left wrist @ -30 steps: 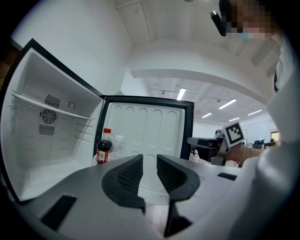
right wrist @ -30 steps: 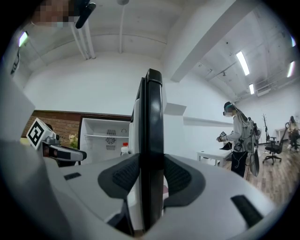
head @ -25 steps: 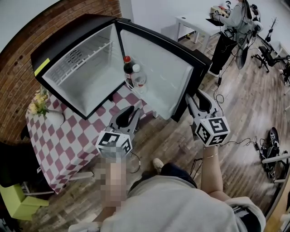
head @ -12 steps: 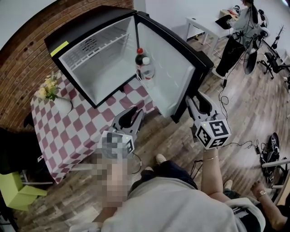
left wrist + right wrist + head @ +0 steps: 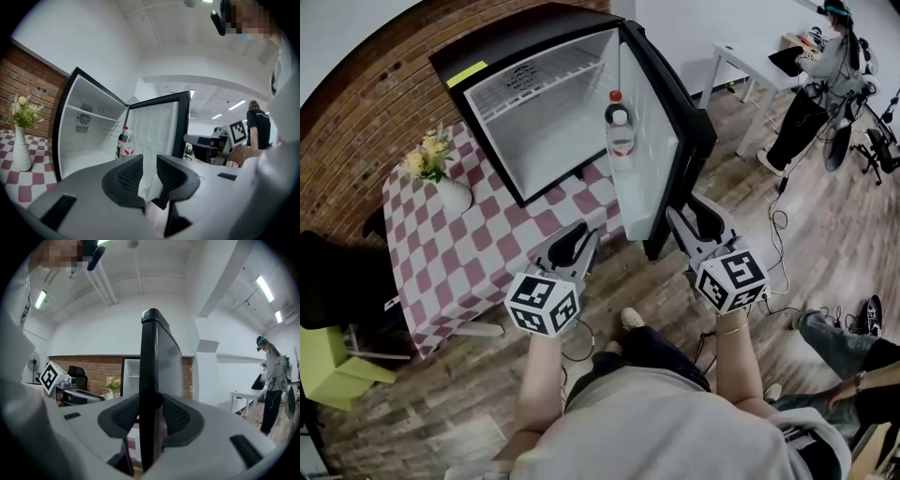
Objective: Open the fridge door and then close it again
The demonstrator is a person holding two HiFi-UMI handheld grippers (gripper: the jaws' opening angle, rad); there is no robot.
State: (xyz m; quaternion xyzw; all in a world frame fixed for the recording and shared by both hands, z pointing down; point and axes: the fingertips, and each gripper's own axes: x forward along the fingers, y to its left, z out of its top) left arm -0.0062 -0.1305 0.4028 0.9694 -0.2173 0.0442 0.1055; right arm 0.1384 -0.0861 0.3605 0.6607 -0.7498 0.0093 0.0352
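Flowers in a white vase [image 5: 453, 197] stand on the checked tablecloth [image 5: 441, 272] beside the fridge [image 5: 516, 42]. The left gripper [image 5: 572, 241] hangs empty, jaws slightly apart. The door [image 5: 645, 164] (rigid, hinged, likely weighted by bottles [image 5: 620, 131] in its shelf) stands open. The right gripper [image 5: 694, 217] clamps its free edge, probably the best leverage.

The grey two-jaw right gripper [image 5: 151, 417] is clamping the tall black-framed fridge door [image 5: 151, 357], which is standing edge-on between its ribbed pads. Behind, a red brick wall [image 5: 91, 366] and a pale vase of flowers [image 5: 112, 384] are showing at left, and a person [image 5: 272, 376] is standing at right.
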